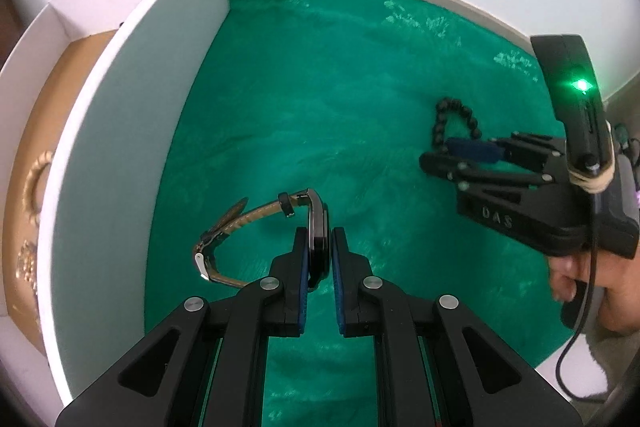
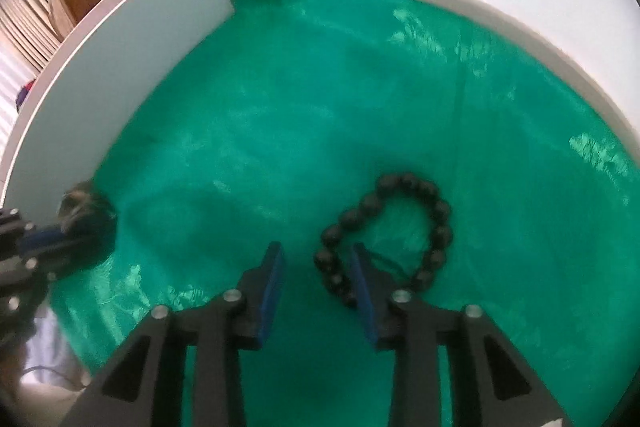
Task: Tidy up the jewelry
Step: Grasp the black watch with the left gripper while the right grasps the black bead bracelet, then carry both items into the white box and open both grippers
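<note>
My left gripper [image 1: 320,239] is shut on a wristwatch [image 1: 318,235], gripping its dark case edge-on; the tan strap [image 1: 240,223] loops to the left above the green cloth [image 1: 320,87]. It shows blurred in the right wrist view [image 2: 86,213]. My right gripper [image 2: 318,255] is open and empty, low over the cloth. A dark beaded bracelet [image 2: 400,227] lies on the cloth, its left end between the open fingers. In the left wrist view the right gripper [image 1: 436,157] sits at the bracelet [image 1: 456,119].
A white open box [image 1: 132,107] stands at the left, its wall beside the watch; gold jewelry [image 1: 34,187] lies on its tan floor. The box wall also shows in the right wrist view [image 2: 120,67]. A white wall edges the cloth at the back.
</note>
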Available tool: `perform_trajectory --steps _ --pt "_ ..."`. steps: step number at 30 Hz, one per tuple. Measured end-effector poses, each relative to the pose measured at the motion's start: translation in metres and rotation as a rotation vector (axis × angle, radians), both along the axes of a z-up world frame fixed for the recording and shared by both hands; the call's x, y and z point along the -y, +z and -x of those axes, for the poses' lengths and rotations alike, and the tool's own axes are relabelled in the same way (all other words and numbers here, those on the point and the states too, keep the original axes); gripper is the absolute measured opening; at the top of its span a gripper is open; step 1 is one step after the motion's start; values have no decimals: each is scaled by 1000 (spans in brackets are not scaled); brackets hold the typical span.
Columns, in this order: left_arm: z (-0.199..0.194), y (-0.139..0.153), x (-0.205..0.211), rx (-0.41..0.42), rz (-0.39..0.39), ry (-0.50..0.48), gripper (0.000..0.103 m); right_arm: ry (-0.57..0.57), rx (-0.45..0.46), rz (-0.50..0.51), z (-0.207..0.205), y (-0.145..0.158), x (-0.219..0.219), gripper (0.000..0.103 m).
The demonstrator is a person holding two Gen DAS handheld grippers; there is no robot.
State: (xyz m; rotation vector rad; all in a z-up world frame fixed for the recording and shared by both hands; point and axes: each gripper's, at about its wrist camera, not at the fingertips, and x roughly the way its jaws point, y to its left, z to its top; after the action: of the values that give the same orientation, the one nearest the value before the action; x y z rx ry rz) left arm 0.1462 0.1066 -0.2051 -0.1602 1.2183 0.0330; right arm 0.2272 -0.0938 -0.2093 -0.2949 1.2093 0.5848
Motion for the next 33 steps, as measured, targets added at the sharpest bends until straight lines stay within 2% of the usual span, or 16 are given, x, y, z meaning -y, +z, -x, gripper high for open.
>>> perform_trajectory --steps 1,2,6,11,13,19,25,33 --pt "4 1 -2 0 -1 2 9 -3 17 25 1 0 -2 15" --pt "5 2 -2 2 -2 3 9 -6 16 30 2 0 -3 13" --pt "12 16 -1 28 -1 8 9 -60 -27 -60 6 13 11 13" --pt "25 35 -2 58 5 11 9 -112 -74 -230 21 52 43 13" --pt "30 44 -2 66 15 12 9 -114 -81 -262 29 67 54 13" --pt "49 65 -2 85 45 6 9 -92 -95 -317 57 99 68 13" --pt "63 89 -3 112 78 15 9 -74 -85 -353 68 123 66 13" --pt "100 140 -37 197 155 109 9 27 -64 -428 72 168 34 13"
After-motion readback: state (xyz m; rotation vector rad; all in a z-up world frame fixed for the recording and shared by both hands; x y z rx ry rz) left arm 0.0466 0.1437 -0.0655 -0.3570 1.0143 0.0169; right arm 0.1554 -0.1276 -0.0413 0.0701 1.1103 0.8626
